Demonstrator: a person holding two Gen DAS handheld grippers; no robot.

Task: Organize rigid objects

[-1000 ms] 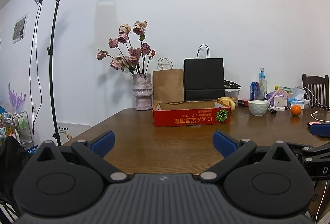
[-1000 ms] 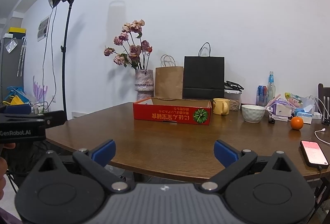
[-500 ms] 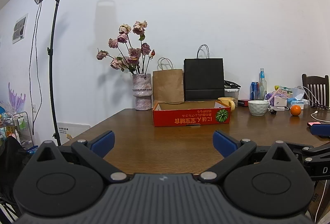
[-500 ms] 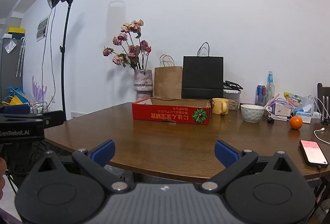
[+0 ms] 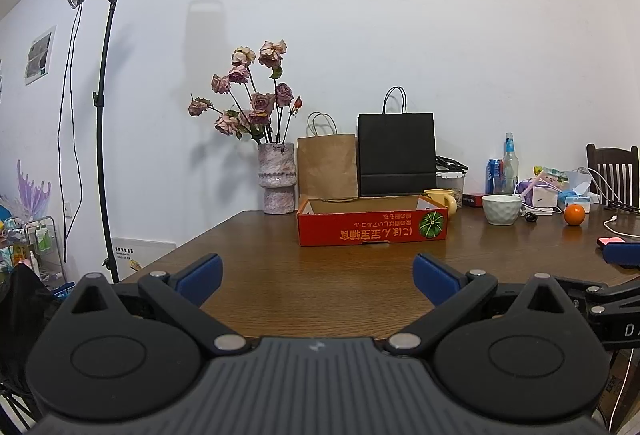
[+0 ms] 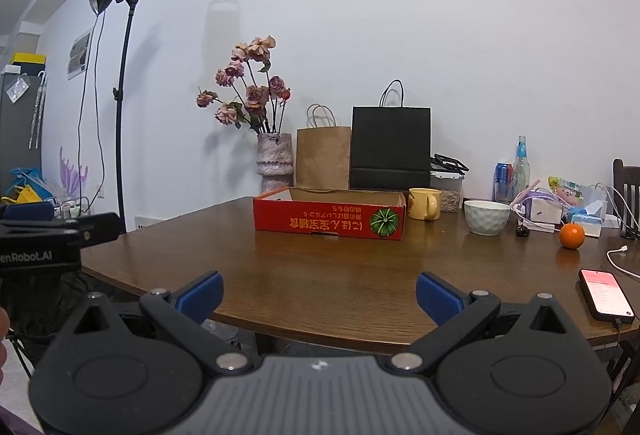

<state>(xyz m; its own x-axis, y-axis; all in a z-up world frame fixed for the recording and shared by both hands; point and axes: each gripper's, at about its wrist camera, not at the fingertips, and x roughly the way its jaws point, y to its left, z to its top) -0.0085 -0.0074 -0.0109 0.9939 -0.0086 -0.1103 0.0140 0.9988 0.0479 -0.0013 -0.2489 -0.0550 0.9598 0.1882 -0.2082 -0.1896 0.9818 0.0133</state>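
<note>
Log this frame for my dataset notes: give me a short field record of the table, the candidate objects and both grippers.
surface: wooden table
container: red cardboard box, open top, nothing visible inside
right of box, in order: yellow mug, white bowl, orange
near edge: phone, screen lit
left gripper: jaws open, empty
right gripper: jaws open, empty

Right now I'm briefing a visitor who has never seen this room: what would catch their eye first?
Probably the red box, open-topped at mid-table, with dried roses in a vase behind it by the wall. Next, the orange and lit phone at the table's right, and both open grippers low in front.
</note>
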